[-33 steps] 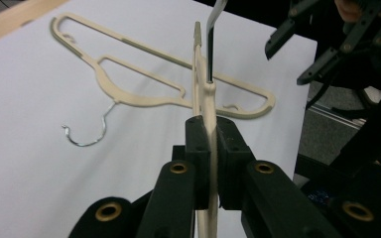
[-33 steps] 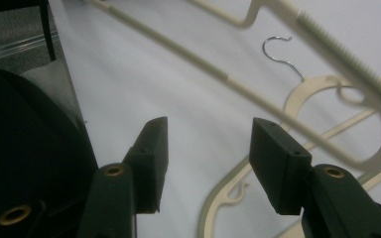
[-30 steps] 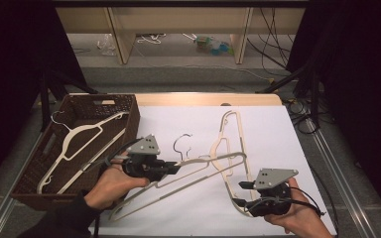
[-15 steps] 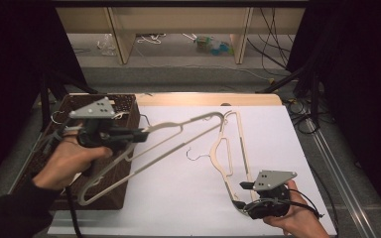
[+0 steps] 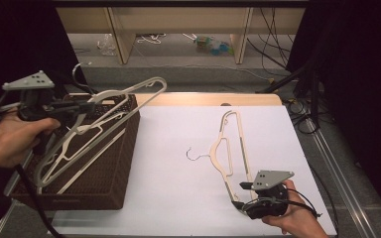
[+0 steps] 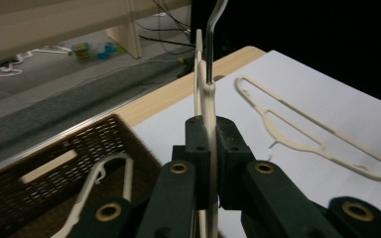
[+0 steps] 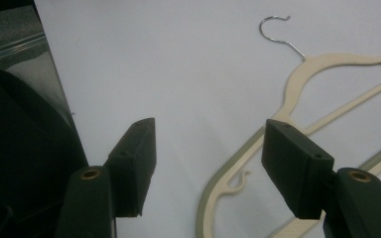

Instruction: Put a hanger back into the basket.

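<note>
Overhead, white sheet [image 5: 178,198] covers a wooden table [image 5: 203,99]; cables [image 5: 273,29] litter the floor.

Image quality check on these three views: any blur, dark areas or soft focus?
High view: white sheet evenly lit, surroundings black, slight blur on the lifted hanger. Left gripper view: dim, the near jaws soft, the basket murky. Right gripper view: bright sheet, hanger on the table sharp, jaws slightly soft.

Left gripper [image 5: 82,106] raised, jaws clamped shut; right gripper [image 5: 239,195] low (jaws just opening).
</note>
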The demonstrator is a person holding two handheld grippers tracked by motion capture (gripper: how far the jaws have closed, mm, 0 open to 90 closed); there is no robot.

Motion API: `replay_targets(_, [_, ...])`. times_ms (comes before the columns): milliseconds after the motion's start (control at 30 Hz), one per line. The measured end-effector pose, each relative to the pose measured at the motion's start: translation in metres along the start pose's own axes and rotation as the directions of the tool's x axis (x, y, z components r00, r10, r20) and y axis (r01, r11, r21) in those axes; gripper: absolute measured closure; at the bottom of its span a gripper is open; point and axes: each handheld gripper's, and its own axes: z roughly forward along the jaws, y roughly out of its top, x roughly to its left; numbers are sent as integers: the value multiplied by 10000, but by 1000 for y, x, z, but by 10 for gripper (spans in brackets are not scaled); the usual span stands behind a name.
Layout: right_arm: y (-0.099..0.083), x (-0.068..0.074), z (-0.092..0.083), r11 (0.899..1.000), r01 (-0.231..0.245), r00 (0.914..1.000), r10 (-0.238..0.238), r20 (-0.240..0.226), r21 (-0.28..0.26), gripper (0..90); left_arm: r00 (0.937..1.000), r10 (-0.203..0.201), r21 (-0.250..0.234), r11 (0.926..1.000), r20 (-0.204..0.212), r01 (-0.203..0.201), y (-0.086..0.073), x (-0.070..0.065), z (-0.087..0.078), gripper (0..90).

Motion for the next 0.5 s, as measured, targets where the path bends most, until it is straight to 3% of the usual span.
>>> replay_targets(133, [1,0,0,10000,83,10000,-83,-38,-27,394,9987,-150,83,9998,-492,154,-12,23,-7,857])
replay_targets(300, [1,1,2,10000,43,10000,-42,-66,83,394,9957,-430,308,9985,-819,456,-29,50,-10,857])
replay_targets(500, [0,1,5,10000,-42,10000,42,-15,15,394,9920,-743,629,9947,-1023,810,-48,70,-4,857])
